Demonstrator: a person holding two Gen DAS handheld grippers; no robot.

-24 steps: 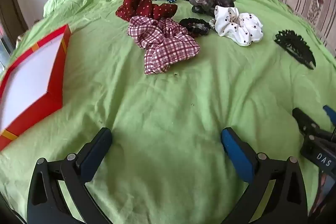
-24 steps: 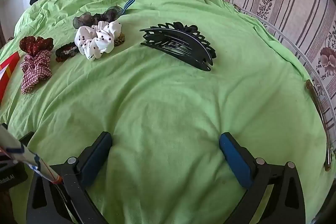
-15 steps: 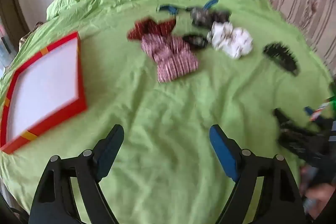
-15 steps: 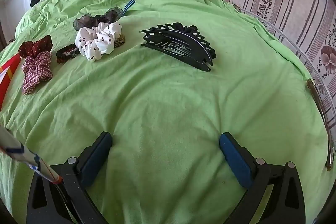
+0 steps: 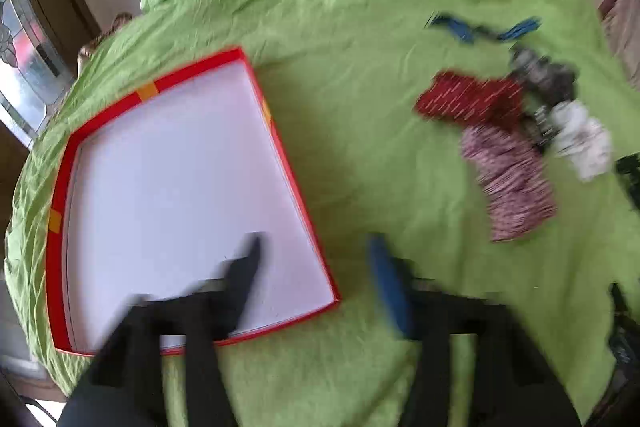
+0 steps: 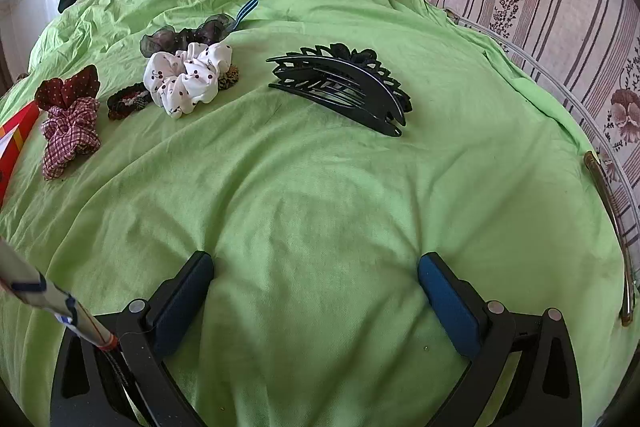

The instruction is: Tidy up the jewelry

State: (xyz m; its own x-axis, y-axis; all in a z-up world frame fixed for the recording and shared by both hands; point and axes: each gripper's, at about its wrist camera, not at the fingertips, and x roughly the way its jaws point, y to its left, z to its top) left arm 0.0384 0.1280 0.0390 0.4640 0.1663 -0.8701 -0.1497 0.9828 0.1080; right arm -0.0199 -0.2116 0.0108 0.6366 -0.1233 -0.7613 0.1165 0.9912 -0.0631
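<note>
Left hand-held gripper (image 5: 316, 267) swung over red box (image 5: 276, 143).

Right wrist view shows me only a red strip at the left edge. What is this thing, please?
Observer: It is a shallow red box, open on top; its white inside holds nothing.
Operator: Where is the left gripper?
Observer: The left gripper hangs at the box's near right corner, one finger over the white floor, the other over the green sheet.
Operator: Does it carry something?
Observer: Nothing shows between its jaws, though that picture is blurred.
</note>
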